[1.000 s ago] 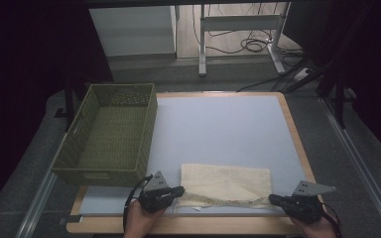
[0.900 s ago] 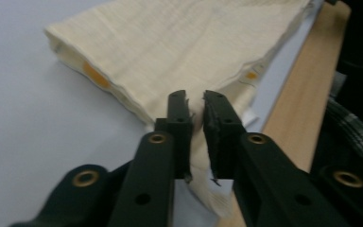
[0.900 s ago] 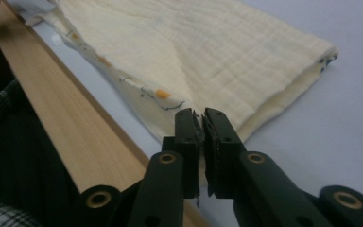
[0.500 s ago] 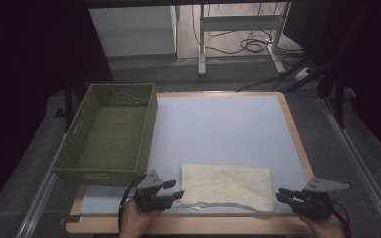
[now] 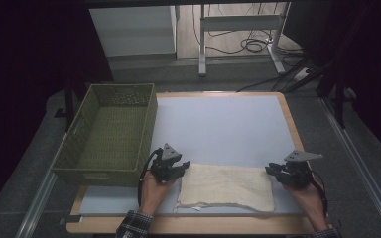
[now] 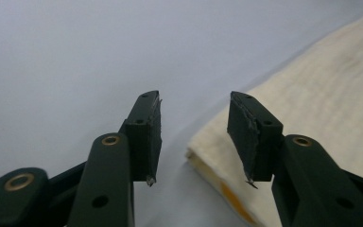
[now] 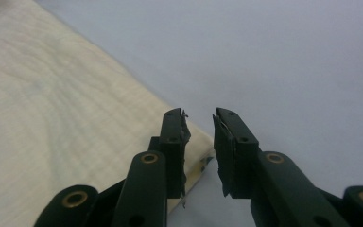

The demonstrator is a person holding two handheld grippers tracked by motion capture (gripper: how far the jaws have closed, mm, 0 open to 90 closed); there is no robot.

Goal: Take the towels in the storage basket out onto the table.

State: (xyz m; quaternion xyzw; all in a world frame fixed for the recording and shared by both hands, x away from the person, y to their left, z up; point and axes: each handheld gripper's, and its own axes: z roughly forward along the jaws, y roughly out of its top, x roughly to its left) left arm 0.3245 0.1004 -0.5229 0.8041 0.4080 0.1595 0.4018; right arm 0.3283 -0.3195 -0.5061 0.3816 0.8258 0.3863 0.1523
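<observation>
High view: a folded cream cloth point(image 5: 225, 186) lies flat near the front edge of the pale tabletop point(image 5: 218, 124), roughly midway between its two front corners, with a person's hands bracketing it from either side. The left tool point(image 5: 182, 166) sits at the cloth's left end, at its far corner, and the right tool point(image 5: 270, 169) sits at the right end, also at the far corner. A green woven basket point(image 5: 110, 134) stands along the tabletop's left edge, just beside the left hand point(image 5: 154, 191).

Left gripper view: the left tool's jaws stand apart with a wide gap and hold nothing; the cloth's folded corner point(image 6: 312, 109) lies on the tabletop between and just past them, an orange mark showing along its edge.

Right gripper view: the right tool's jaws are parted by a narrower gap and grip nothing; the cloth point(image 7: 61, 109) spreads to one side, its corner lying under the nearer jaw, with bare tabletop point(image 7: 288, 61) on the other side.
</observation>
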